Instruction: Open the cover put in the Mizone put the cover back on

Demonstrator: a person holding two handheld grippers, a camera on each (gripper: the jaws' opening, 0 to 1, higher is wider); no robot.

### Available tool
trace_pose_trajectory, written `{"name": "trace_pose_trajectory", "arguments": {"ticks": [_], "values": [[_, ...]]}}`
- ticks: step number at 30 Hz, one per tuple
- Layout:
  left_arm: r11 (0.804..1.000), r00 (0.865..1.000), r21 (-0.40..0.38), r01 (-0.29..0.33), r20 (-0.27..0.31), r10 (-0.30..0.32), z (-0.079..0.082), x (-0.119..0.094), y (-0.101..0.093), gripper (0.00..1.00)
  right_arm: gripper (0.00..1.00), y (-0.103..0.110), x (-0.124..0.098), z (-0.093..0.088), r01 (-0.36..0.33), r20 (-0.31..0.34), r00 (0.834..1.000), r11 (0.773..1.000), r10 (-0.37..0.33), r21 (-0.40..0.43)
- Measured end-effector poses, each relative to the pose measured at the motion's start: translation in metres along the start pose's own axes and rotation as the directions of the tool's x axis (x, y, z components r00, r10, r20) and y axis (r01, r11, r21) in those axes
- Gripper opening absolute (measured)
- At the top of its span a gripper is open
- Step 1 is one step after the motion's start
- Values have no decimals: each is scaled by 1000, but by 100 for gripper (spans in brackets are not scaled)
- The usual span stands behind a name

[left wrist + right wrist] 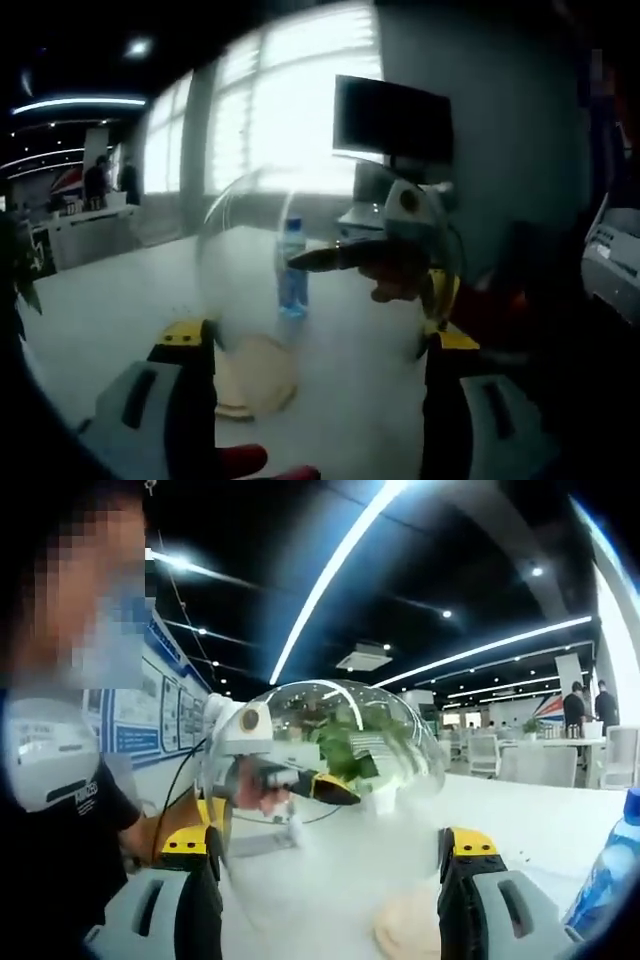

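My left claw and right claw are both pinching the clear dome cover, holding it lifted above the white desk. The Mizone bottle is standing upright on the desk behind the cover, beyond the round wooden base.

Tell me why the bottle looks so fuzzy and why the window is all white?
Left gripper view: the bottle sits behind the clear dome, which smears it; the window is blown out to white, backlighting the room. Right gripper view: the dome mirrors the ceiling lights, and the bottle bends at the fisheye edge.
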State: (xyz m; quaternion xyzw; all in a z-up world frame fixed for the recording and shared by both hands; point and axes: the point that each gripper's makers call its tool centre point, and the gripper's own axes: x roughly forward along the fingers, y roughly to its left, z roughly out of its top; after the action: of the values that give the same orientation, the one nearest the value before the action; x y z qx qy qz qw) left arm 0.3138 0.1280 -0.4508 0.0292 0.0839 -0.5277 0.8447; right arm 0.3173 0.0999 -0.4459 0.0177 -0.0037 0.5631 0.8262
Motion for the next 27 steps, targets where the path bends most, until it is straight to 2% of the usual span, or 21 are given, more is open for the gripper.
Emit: {"name": "trace_pose_trajectory", "arguments": {"ticks": [5, 13, 22, 27], "values": [[1000, 1000, -18, -20, 12, 20, -2, -4, -15, 74, 83, 11, -7, 0, -9, 27, 1000, 1000, 9, 18], [999, 999, -2, -37, -8, 37, -1, -6, -28, 75, 84, 22, -15, 1, -16, 16, 1000, 999, 15, 28], [999, 998, -6, -44, -46, 44, -16, -7, -38, 75, 84, 31, -19, -10, -12, -14, 1000, 1000, 12, 15], [999, 998, -18, -47, -44, 47, -18, -11, -43, 75, 84, 38, -19, -12, -14, -6, 1000, 1000, 14, 28]]}}
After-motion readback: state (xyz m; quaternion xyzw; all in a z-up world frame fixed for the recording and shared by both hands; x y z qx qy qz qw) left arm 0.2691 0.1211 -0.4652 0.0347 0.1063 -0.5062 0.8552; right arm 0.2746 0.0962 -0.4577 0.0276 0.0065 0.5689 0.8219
